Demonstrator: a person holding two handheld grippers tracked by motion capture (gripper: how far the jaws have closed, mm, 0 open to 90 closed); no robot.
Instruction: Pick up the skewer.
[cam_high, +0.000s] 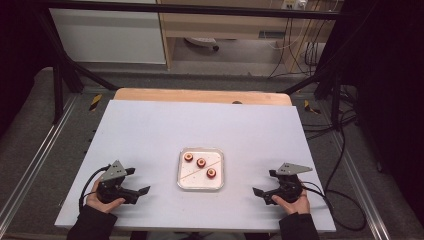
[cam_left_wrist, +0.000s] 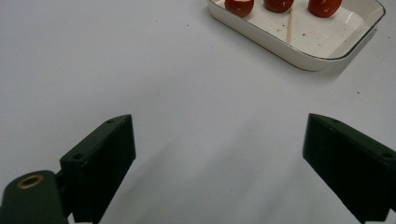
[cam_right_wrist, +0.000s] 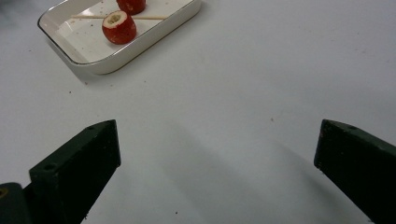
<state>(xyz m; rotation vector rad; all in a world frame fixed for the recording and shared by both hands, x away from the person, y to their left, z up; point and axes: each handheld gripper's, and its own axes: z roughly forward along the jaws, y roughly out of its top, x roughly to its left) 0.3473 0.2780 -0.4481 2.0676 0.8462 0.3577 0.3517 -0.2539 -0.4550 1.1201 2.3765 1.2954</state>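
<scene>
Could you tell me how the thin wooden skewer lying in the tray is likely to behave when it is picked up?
The skewer looks very thin, so probably light and easily snapped. It lies flat on the tray floor, so it may roll or slide away from closing jaws. The red fruit pieces sit close beside it and could get nudged.

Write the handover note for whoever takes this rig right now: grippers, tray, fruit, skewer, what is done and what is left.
Left gripper: jaws open, nothing between them, resting on the table left of the tray.
Right gripper: jaws open, empty, on the table right of the tray.
White tray: mid-table, between the two grippers.
In it: three red fruit pieces, apart from each other, and a thin wooden skewer lying flat on the tray floor.
Done: nothing that shows; no piece is on the skewer.
Left: probably picking up the skewer and the pieces; neither gripper has reached the tray.
</scene>
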